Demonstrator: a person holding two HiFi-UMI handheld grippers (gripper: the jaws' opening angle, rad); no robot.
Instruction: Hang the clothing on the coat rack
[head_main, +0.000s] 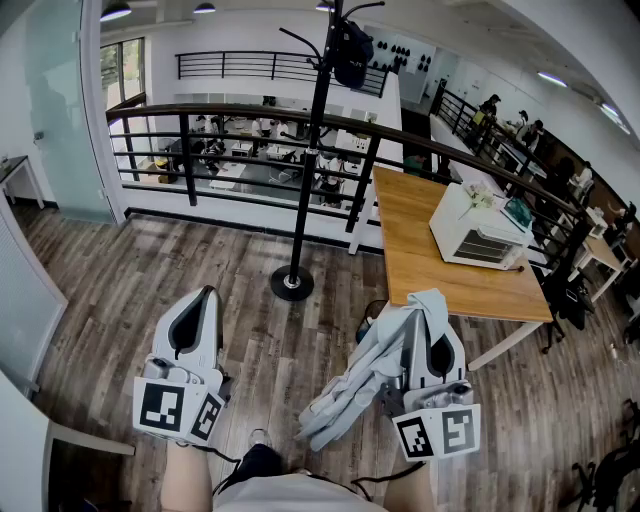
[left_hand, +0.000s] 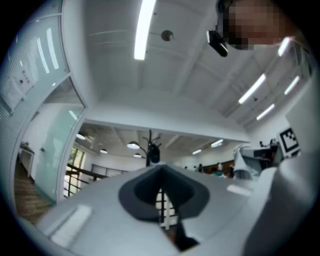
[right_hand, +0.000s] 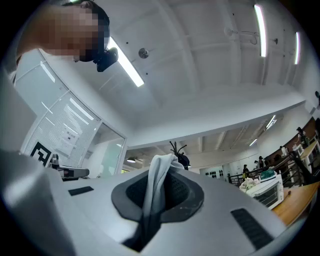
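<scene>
The black coat rack (head_main: 304, 160) stands on the wood floor ahead of me, by the railing, with a dark item (head_main: 352, 52) hung at its top. My right gripper (head_main: 428, 303) is shut on a pale grey-blue garment (head_main: 352, 388), which drapes down its left side in folds. In the right gripper view a strip of the garment (right_hand: 156, 186) runs up between the closed jaws, and the rack (right_hand: 176, 149) shows small beyond. My left gripper (head_main: 206, 296) is held level with the right, shut and with nothing in it. Its own view shows the rack (left_hand: 149, 146) far ahead.
A black railing (head_main: 230, 112) runs behind the rack. A wooden table (head_main: 420, 262) with a white appliance (head_main: 478, 228) stands to the right of it. A glass wall (head_main: 60, 110) lies at the left, and white furniture (head_main: 55, 450) at the lower left. My shoe (head_main: 258, 440) shows below.
</scene>
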